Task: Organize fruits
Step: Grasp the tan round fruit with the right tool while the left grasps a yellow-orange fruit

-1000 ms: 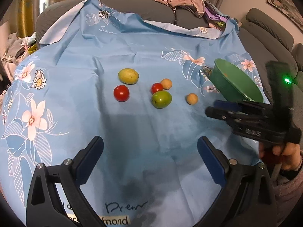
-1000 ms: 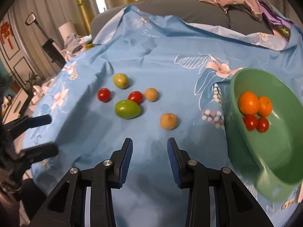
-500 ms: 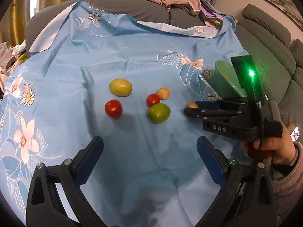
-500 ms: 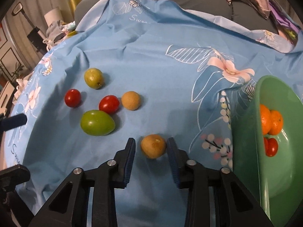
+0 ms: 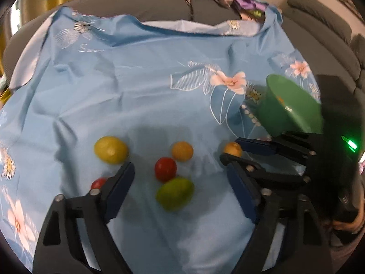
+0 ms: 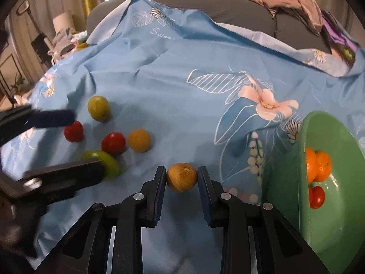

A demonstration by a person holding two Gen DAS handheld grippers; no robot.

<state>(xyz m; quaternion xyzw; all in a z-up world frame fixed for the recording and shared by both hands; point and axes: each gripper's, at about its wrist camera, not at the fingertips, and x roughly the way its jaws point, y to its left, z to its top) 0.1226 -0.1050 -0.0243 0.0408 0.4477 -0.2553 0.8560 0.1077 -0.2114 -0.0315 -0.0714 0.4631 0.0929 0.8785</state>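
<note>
My right gripper [image 6: 181, 180] is shut on a small brown-orange fruit [image 6: 181, 177] that rests on the blue floral cloth [image 6: 182, 80]; both show in the left wrist view as right gripper [image 5: 230, 157] and fruit [image 5: 232, 149]. My left gripper [image 5: 180, 180] is closing, with a green fruit [image 5: 175, 193] and a red tomato [image 5: 165, 169] between its pads, neither touched. A second tomato [image 5: 98, 182] peeks out beside its left finger. A yellow-green fruit [image 5: 111, 149] and an orange fruit [image 5: 182, 151] lie just beyond. The tilted green bowl [image 6: 282, 178] holds oranges [image 6: 319, 166] and tomatoes [image 6: 316, 197].
The cloth covers a grey sofa [image 5: 136, 6] with a heap of clothes [image 6: 289, 0] on its back. A hand [image 5: 351, 223] holds the right gripper's handle at the lower right. Bare cloth stretches behind the fruit.
The left gripper moved forward over the fruit cluster and its jaws narrowed around the green fruit and tomato. The right gripper came onto the brown-orange fruit and closed on it.
</note>
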